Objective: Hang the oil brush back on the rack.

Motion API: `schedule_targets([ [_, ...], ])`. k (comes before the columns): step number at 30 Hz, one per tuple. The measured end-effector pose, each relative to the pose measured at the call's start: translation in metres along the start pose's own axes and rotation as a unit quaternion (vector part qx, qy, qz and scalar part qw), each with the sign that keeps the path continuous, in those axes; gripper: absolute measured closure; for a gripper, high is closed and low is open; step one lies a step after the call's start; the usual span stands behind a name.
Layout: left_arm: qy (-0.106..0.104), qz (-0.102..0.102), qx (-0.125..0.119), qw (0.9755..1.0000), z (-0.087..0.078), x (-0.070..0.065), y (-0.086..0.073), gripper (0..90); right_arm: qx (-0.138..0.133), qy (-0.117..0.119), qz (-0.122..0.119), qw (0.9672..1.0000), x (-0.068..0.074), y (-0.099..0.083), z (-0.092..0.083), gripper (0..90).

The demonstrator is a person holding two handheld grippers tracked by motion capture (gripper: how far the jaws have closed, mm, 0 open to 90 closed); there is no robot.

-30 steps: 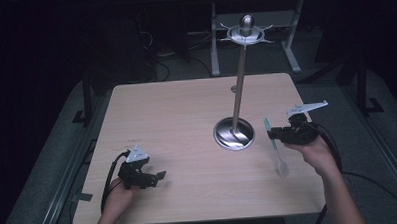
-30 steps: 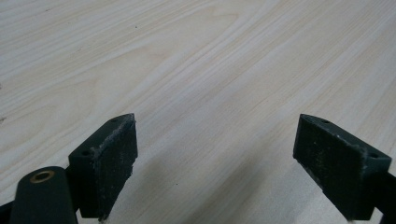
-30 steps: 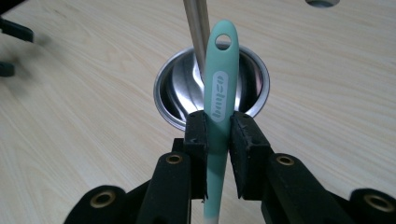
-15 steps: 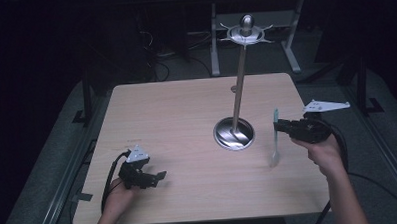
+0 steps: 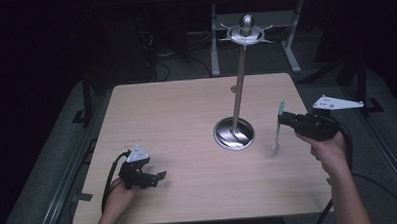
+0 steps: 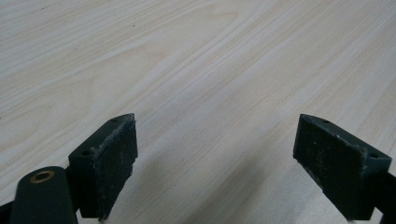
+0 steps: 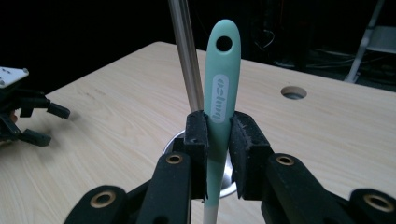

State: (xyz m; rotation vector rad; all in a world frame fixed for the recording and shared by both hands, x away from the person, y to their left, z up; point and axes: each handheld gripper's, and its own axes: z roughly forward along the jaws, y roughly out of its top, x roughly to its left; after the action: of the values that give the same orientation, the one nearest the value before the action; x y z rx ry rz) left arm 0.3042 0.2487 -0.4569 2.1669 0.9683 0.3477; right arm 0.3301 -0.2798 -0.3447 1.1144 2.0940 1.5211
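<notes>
My right gripper [image 5: 283, 121] is shut on a mint-green handled utensil [image 7: 219, 93], which stands nearly upright with its hanging hole at the top. In the high view the utensil [image 5: 278, 129] hangs beside the gripper, its pale lower end just above the table, right of the metal stand's round base [image 5: 233, 134]. The stand's thin pole [image 5: 239, 80] rises to a hooked top [image 5: 246, 33]. My left gripper [image 5: 156, 176] rests low at the table's front left, open, with bare wood between its pads [image 6: 114, 163].
The light wood table [image 5: 176, 113] has a small round hole [image 7: 293, 92] near its far edge. Dark floor, cables and metal frame legs [image 5: 214, 41] surround it. In the right gripper view the left gripper [image 7: 28, 116] sits far off at the left.
My right gripper has lifted and drawn slightly right, turning the utensil from tilted to nearly upright. The left gripper has stayed put.
</notes>
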Motion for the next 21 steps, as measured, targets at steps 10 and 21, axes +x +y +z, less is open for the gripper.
schedule_targets([
  [10,-0.001,-0.01,0.0,1.0,0.0,-0.001,0.0,13.3,-0.036,0.018,-0.015,0.9991,0.005,0.03,-0.009,77.3],
  [21,-0.001,-0.006,0.001,1.0,-0.001,-0.001,0.0,13.3,-0.056,0.031,-0.04,0.9971,0.01,0.066,-0.013,77.2],
])
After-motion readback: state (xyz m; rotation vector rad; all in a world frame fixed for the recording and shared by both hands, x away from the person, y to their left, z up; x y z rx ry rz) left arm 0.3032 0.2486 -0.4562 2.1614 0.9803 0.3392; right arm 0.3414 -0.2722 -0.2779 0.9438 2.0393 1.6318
